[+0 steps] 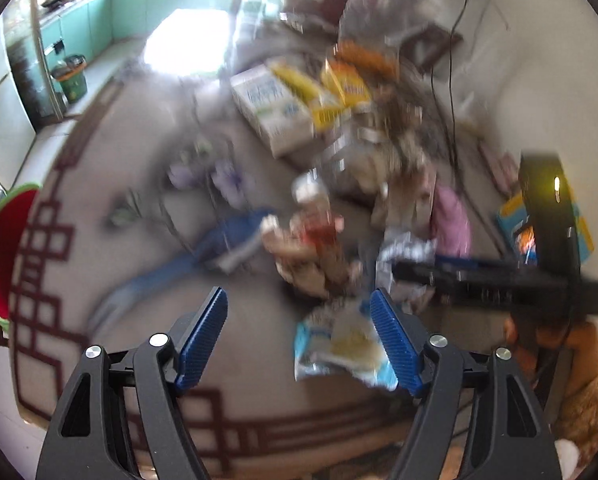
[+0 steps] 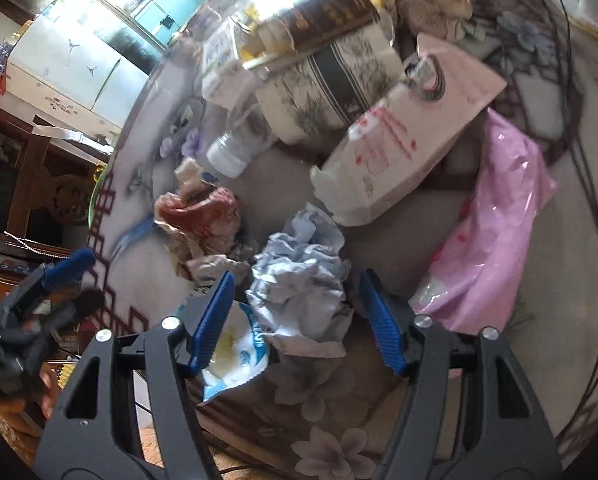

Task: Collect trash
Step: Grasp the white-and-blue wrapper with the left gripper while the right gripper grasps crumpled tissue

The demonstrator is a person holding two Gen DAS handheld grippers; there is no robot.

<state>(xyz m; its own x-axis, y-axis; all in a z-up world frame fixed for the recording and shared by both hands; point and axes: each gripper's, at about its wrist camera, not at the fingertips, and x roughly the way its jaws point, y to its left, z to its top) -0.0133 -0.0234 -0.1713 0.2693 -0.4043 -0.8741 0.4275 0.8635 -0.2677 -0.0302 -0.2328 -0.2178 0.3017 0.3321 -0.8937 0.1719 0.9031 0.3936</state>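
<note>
Here the right tool (image 2: 295, 316) points steeply down at a cluttered desk (image 2: 411, 240), its blue fingers (image 2: 215, 316) spread on either side of a crumpled pale-blue paper wad (image 2: 299, 276); whether the pads press it cannot be told. A blue-and-white snack wrapper (image 2: 235, 356) lies just beside its left finger. A pink plastic bag (image 2: 495, 232) and a white carton (image 2: 395, 148) lie beyond. The left tool (image 1: 299, 336) hangs spread over the same wrapper (image 1: 339, 348), gripping nothing; that view is blurred.
</note>
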